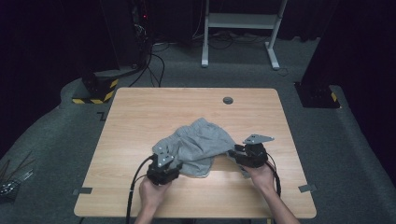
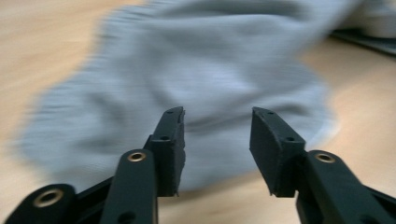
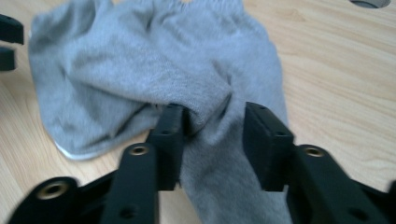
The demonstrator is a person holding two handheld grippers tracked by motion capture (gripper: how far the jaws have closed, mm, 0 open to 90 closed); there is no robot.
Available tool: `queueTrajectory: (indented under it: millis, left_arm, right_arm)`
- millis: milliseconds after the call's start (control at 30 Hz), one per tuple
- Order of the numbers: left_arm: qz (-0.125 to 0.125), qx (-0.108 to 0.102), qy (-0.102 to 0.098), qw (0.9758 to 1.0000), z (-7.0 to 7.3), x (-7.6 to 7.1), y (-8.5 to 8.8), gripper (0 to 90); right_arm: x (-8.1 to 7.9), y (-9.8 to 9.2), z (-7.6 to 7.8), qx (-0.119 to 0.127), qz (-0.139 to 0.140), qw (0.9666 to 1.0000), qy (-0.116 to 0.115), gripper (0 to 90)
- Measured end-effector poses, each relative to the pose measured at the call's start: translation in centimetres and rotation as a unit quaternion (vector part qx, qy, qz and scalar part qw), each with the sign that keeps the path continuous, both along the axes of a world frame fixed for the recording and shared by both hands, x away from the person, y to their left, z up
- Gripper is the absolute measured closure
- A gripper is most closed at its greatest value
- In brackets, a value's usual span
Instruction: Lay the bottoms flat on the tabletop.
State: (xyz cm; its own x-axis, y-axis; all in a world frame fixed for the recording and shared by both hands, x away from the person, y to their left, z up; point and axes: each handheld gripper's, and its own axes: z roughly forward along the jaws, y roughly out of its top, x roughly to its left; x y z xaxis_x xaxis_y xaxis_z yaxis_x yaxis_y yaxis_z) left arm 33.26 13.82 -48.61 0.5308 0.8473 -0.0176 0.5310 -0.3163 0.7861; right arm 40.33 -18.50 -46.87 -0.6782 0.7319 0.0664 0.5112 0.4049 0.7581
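Left tool (image 1: 173, 162), right tool (image 1: 236, 154): jaws apparently parted, low.

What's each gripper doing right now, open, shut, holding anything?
Left gripper: open, jaws apart over the grey shorts, not gripping.
Right gripper: open; a fold of the shorts lies between the jaws, touching one pad, not pinched.

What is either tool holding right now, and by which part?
Nothing is held: both tools stand open, the right tool straddling a fold of the grey garment.
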Motion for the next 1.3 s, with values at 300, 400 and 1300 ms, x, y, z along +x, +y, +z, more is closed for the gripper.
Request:
queueTrajectory:
  millis: [300,400,1300]
  left_arm:
    - [-0.056,0.017,0.033,0.9977,-2.4,0.6,-6.3,44.1]
    - [-0.04,0.011,0.038,0.9984,-2.8,1.4,-6.7,45.9]
    - [0.047,-0.015,0.019,0.9986,0.6,0.2,3.5,70.2]
  right_arm:
    - [-0.4,-0.3,-3.1,-0.031,0.001,0.9992,0.026,48.1]
    - [-0.3,-0.3,-4.0,-0.039,-0.003,0.9986,0.036,50.8]
    - [-0.1,-3.2,-0.9,0.024,-0.018,0.9995,0.01,79.3]
